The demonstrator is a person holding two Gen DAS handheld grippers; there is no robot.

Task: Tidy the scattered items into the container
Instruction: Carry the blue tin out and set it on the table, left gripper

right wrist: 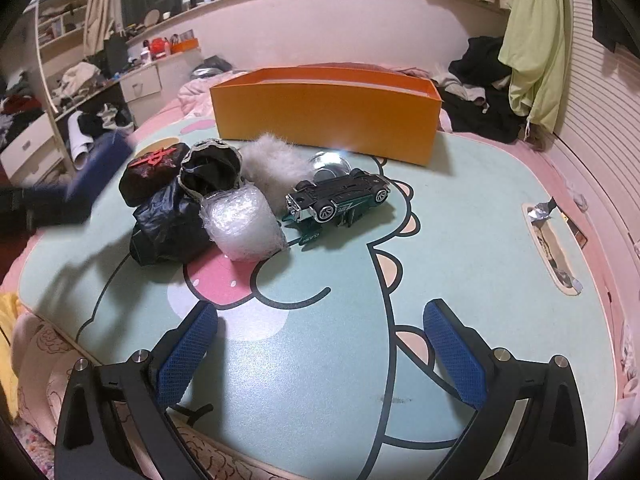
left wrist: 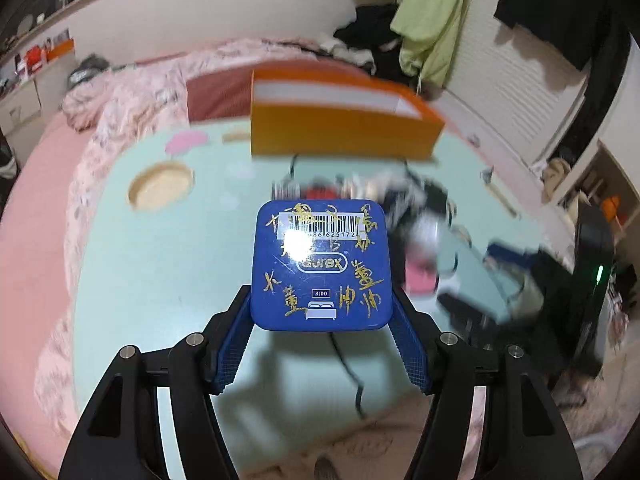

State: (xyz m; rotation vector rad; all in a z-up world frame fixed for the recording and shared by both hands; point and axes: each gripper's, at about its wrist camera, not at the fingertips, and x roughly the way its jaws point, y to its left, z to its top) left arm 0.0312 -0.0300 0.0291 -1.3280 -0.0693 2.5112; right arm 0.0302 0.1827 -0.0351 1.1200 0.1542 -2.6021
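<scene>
My left claw has a flat blue tin pinched between its blue pads, one pad on each side edge, the tin's face with gold scribbles and a barcode sticker turned up at me. The tin hangs clear above the mint-green cartoon table, its shadow on the surface below. Straight ahead, at the table's far edge, sits the orange box, blurred in this view.

My right claw is spread wide with nothing between its pads, hovering over the table's near edge.

Out past it, mid-table, the clutter: an overturned toy car, wheels up; just left of it a wad of bubble wrap touching a crumpled black bag; a grey fluffy ball behind; a dark pouch with a red mark toward the left edge. The orange box is open-topped at the far edge behind them all.
</scene>
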